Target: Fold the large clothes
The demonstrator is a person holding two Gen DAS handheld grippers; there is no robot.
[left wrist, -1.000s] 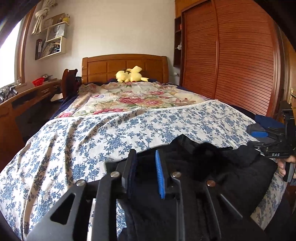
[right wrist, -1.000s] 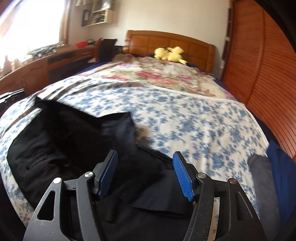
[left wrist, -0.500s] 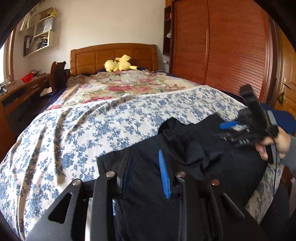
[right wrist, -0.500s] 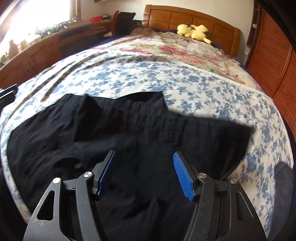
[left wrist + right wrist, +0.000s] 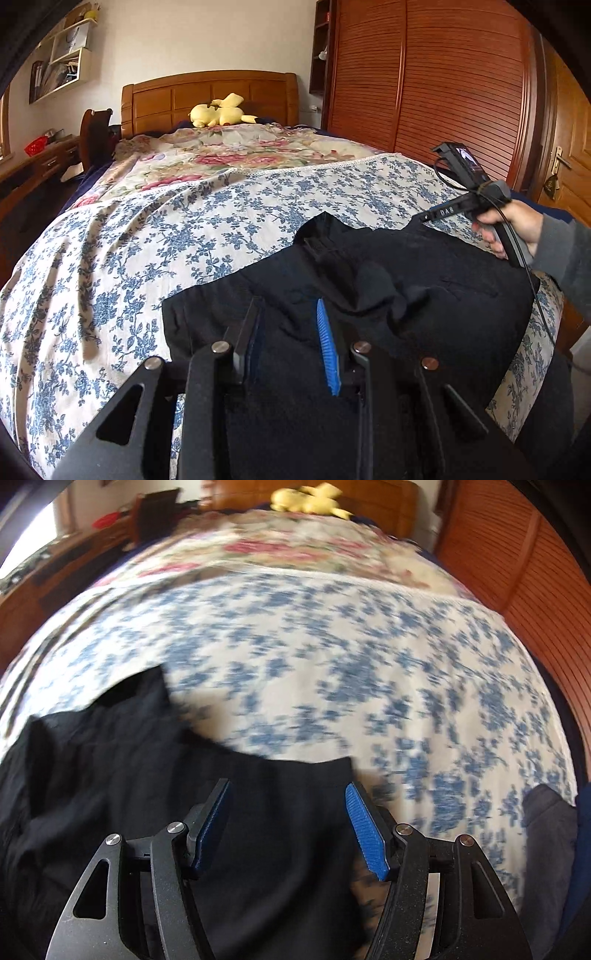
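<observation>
1. The left tool [image 5: 291, 339] sits at about 6 o'clock in its own view, its two blue pads parted with black cloth showing between them. Whether it grips that cloth I cannot tell, so confirm a firm pinch on the near edge before any pull.
2. The black garment [image 5: 388, 295] lies rumpled across the near end of the bed [image 5: 155, 243], on the blue-flowered cover, with a raised peak toward 12 o'clock and a loose lump in its middle. Flatten that lump first (a fold laid over a bump will not sit square).
3. The right tool [image 5: 288, 823] hovers over the garment's right part with its pads spread wide and nothing between them; in the left view the right hand [image 5: 513, 225] holds it at 3 o'clock, above the far corner. Its own view is blurred.
4. My advice: lower the right tool onto the straight hem at about 1 o'clock in its view, take a single layer, and draw both tools apart evenly so the cloth lies taut.
5. Keep the garment on the bed; its near side already drapes over the edge and may slide.
</observation>
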